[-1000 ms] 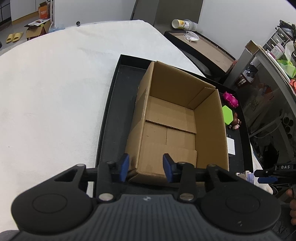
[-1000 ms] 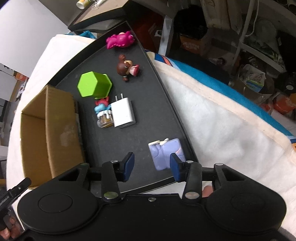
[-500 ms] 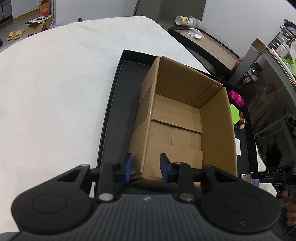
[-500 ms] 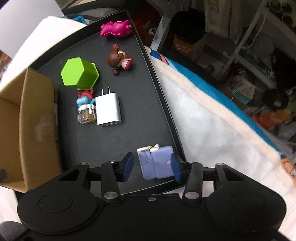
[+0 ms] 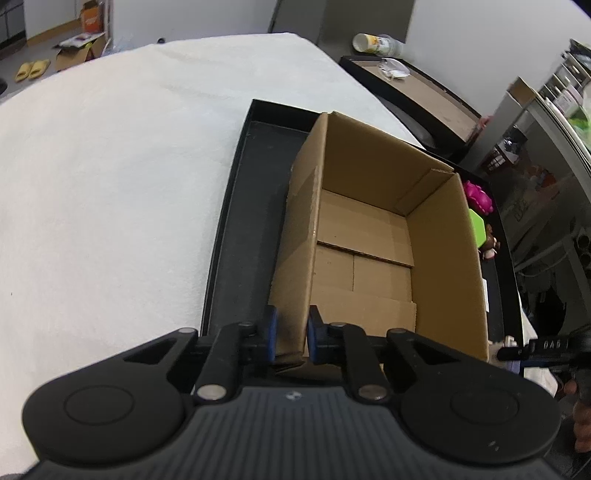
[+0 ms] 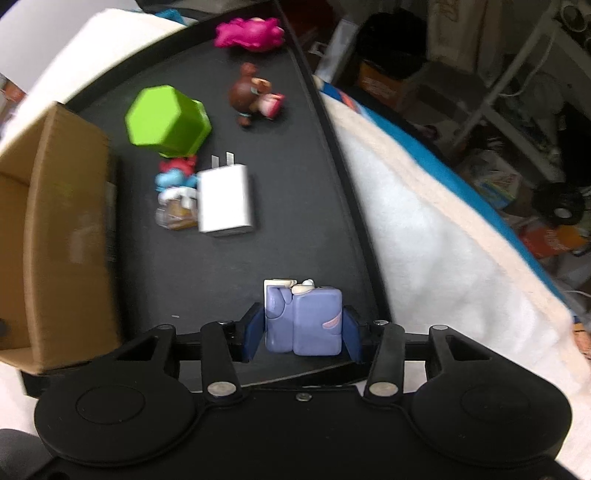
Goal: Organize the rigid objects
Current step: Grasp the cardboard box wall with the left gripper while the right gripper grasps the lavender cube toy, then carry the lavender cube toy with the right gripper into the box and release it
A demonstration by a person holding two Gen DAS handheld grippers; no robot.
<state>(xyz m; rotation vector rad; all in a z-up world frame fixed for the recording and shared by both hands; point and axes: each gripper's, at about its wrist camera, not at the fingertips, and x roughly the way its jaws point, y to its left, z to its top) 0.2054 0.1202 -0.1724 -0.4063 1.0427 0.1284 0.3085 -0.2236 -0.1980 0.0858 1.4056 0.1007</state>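
Your left tongs (image 5: 290, 335) are clamping the near left corner of the empty cardboard box (image 5: 369, 236), pads pressing either side of its wall. The box is sitting in the black tray (image 5: 236, 240) on a white cloth. Your right tongs (image 6: 302, 334) have just been closing and are now gripping the lavender block toy (image 6: 303, 319) near the tray's front right edge. Further back, the white charger (image 6: 225, 199), green hexagonal block (image 6: 166, 120), brown figurine (image 6: 253, 98) and pink toy (image 6: 249, 33) are lying loose on the tray.
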